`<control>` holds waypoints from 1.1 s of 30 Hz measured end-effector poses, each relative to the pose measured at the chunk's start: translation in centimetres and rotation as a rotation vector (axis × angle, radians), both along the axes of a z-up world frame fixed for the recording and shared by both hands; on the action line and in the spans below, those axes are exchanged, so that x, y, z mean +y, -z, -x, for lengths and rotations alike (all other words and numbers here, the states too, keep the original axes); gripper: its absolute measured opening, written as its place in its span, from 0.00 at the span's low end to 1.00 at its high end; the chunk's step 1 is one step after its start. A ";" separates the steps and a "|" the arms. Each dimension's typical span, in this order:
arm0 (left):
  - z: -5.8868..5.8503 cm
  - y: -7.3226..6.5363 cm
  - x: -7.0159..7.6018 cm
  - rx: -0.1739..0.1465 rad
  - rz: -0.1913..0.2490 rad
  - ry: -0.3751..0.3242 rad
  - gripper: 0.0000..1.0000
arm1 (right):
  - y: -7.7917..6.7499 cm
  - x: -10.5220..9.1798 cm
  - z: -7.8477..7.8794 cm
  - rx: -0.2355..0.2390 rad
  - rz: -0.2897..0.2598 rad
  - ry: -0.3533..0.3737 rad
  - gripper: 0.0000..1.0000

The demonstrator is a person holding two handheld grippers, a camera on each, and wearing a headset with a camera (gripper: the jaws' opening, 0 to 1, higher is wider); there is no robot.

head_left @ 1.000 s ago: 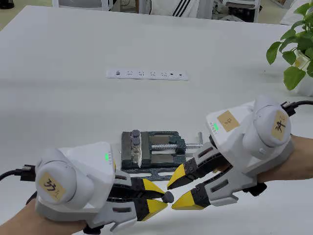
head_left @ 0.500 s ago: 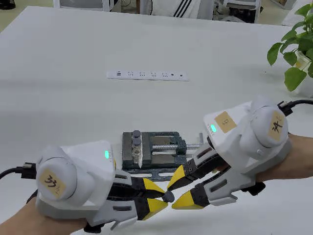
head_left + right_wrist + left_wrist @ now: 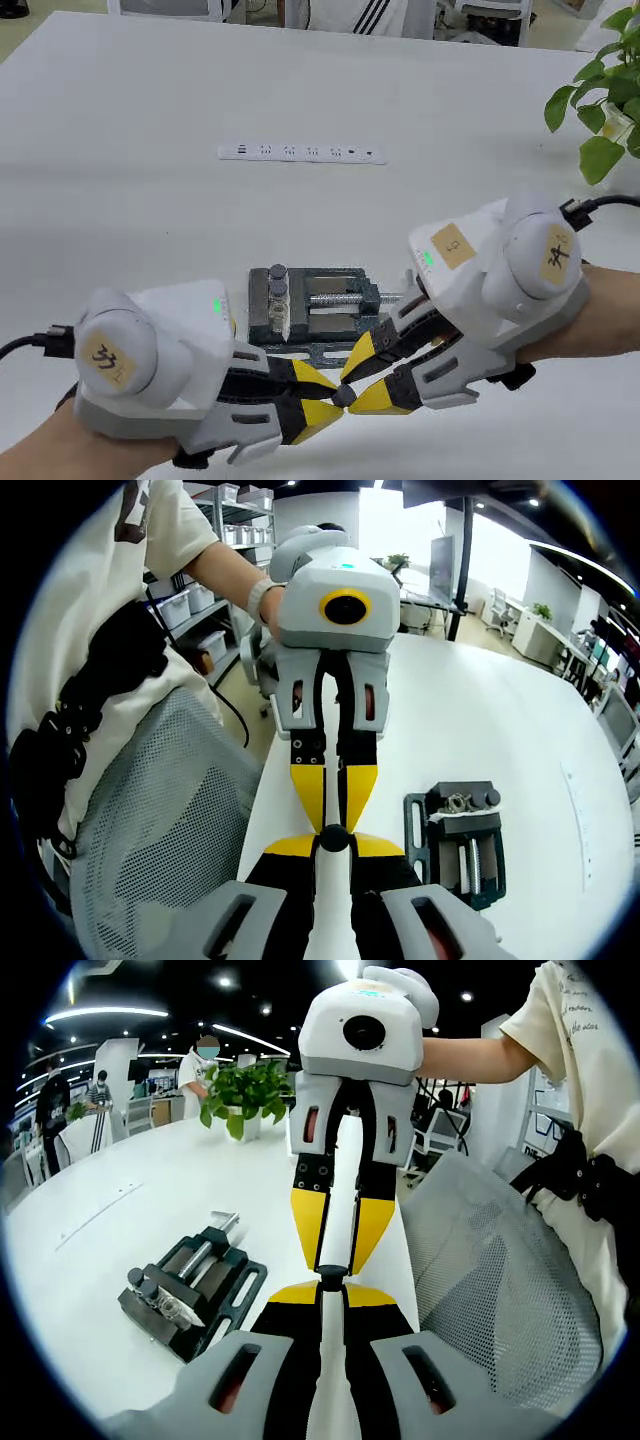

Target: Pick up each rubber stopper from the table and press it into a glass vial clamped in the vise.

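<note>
A small dark rubber stopper (image 3: 345, 394) hangs above the table's near edge, pinched between both grippers' yellow tips. My left gripper (image 3: 335, 403) reaches in from the lower left, shut on it. My right gripper (image 3: 350, 385) comes from the right, its jaws closed around the same stopper (image 3: 328, 1282) (image 3: 334, 837). Just behind them stands the dark metal vise (image 3: 315, 312) (image 3: 190, 1295) (image 3: 460, 845), which clamps glass vials (image 3: 278, 305) that carry dark stoppers (image 3: 278, 272) on top.
A white power strip (image 3: 300, 152) lies further back on the white table (image 3: 150, 150). A potted plant (image 3: 600, 100) stands at the right edge. A mesh chair (image 3: 490, 1260) (image 3: 160, 810) sits by the table's near edge, next to the person.
My right gripper moved in towards the left one and shut its open jaws on the stopper the left gripper holds. The left gripper stayed almost still.
</note>
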State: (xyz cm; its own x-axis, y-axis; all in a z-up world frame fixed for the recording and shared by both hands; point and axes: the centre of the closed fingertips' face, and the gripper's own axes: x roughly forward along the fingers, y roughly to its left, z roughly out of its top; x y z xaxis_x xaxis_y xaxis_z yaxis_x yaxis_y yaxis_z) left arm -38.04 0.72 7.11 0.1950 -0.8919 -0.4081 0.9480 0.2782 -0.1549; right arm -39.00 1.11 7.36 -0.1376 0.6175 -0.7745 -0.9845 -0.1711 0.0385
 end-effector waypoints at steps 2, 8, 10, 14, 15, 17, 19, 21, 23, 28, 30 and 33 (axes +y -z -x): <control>-0.1 0.0 0.1 -0.009 -0.001 0.001 0.03 | 0.0 0.0 0.0 0.000 0.000 0.001 0.08; 0.0 0.2 0.0 -0.038 -0.019 0.011 0.03 | 0.1 0.0 -0.1 -0.003 0.015 -0.010 0.07; -0.1 0.2 0.0 -0.035 -0.015 0.008 0.03 | 0.1 0.0 -0.2 0.003 0.015 -0.007 0.07; -0.1 0.2 0.1 -0.043 -0.015 0.010 0.04 | 0.1 0.0 -0.1 0.006 0.022 -0.015 0.07; -0.1 0.3 0.1 -0.044 -0.015 0.010 0.04 | 0.2 0.0 -0.1 0.005 0.023 -0.018 0.07; -0.1 0.4 0.1 -0.044 -0.014 0.008 0.04 | 0.2 0.1 -0.1 0.007 0.028 -0.022 0.07; -0.1 0.4 0.2 -0.045 -0.012 0.003 0.04 | 0.3 0.2 -0.3 0.004 0.030 -0.024 0.07; -0.1 0.4 0.2 -0.047 -0.009 0.002 0.04 | 0.3 0.2 -0.2 0.009 0.033 -0.023 0.07; -0.1 0.3 0.2 -0.051 -0.008 -0.003 0.04 | 0.4 0.3 -0.3 0.005 0.037 -0.029 0.07; -0.1 0.5 0.5 -0.049 -0.007 -0.019 0.17 | 0.6 0.2 -0.9 -0.008 0.058 -0.028 0.06; -0.4 0.7 0.9 -0.046 -0.005 -0.045 0.23 | 0.7 0.2 -1.0 -0.006 0.064 -0.027 0.06; -1.0 1.1 1.7 -0.053 -0.015 -0.093 0.35 | 1.0 0.2 -1.2 -0.010 0.077 -0.032 0.06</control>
State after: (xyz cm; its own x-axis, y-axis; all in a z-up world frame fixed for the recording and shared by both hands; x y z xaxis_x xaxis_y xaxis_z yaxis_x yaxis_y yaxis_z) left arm -37.05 2.46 5.97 0.2984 -0.8626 -0.4085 0.9246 0.3675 -0.1007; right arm -37.83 1.30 6.39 -0.1485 0.5517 -0.8207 -0.9790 -0.1993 0.0431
